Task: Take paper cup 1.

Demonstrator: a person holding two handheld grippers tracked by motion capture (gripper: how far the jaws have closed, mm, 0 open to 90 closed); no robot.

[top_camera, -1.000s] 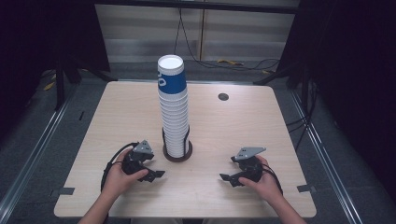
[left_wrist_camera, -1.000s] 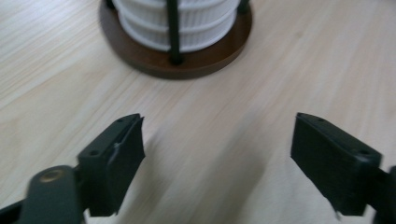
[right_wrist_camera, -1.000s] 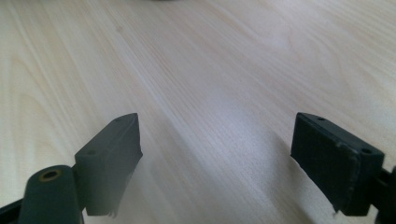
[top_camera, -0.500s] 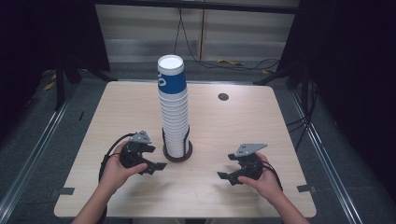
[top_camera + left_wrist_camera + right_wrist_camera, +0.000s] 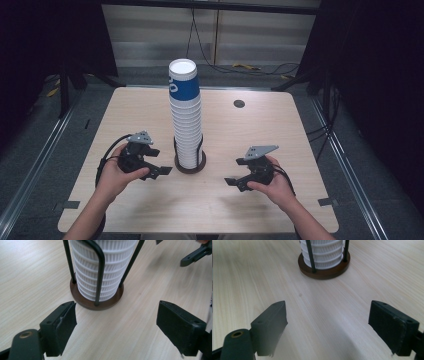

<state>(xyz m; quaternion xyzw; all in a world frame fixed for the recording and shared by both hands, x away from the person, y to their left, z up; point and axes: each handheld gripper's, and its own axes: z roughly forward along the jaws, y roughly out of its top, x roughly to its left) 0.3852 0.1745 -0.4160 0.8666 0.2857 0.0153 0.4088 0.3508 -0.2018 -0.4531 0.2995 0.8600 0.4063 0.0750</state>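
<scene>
A tall stack of white ribbed paper cups (image 5: 186, 130), topped by a blue cup (image 5: 183, 82), stands in a black wire holder on a round brown base (image 5: 190, 167) at the table's middle. My left gripper (image 5: 161, 171) is open just left of the base, held in a hand. In the left gripper view the cups (image 5: 103, 267) and base (image 5: 96, 302) sit close ahead of my open left gripper (image 5: 117, 327). My right gripper (image 5: 231, 181) is open to the right of the holder. In the right gripper view the base (image 5: 323, 268) lies farther off beyond my right gripper (image 5: 328, 327).
The light wooden table (image 5: 125, 115) has a small dark round disc (image 5: 239, 103) near its far right. Dark floor and metal rails surround the table. The other gripper's jaw (image 5: 197, 253) shows at the top right of the left gripper view.
Both grippers have moved a little forward, away from the table's front edge. The left one has also shifted slightly left, the right one slightly toward the holder. Both stay open.
</scene>
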